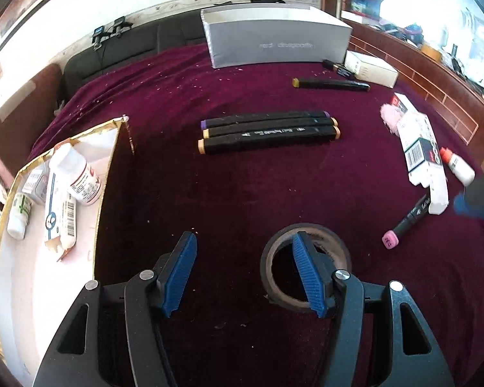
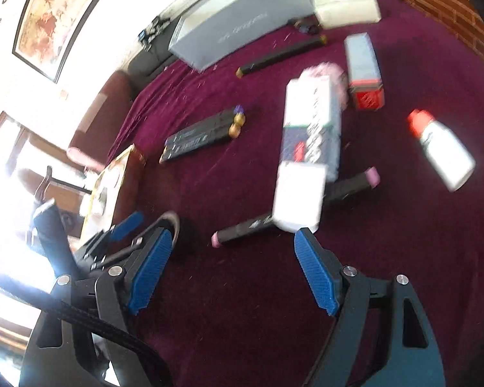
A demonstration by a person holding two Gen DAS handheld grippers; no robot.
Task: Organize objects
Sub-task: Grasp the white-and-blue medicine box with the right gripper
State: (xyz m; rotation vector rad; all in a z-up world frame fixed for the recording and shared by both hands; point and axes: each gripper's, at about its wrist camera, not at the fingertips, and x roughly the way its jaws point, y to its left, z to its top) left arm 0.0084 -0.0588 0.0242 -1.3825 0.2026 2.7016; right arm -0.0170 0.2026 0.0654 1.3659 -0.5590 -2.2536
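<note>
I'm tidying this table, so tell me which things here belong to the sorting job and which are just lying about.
For the job:
three black markers lying side by side
pink-capped black marker
roll of dark tape
gold-rimmed white tray

Lying about:
maroon tablecloth
framed picture on the wall

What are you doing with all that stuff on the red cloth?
Tidying up. A person holds a gripper in each hand, and both are open and empty. The left tool hovers by a roll of tape, one finger over its hole. The right tool is near a pink-capped marker that is partly under a white box. Three markers lie lined up, and bottles sit in a gold-edged tray.
</note>
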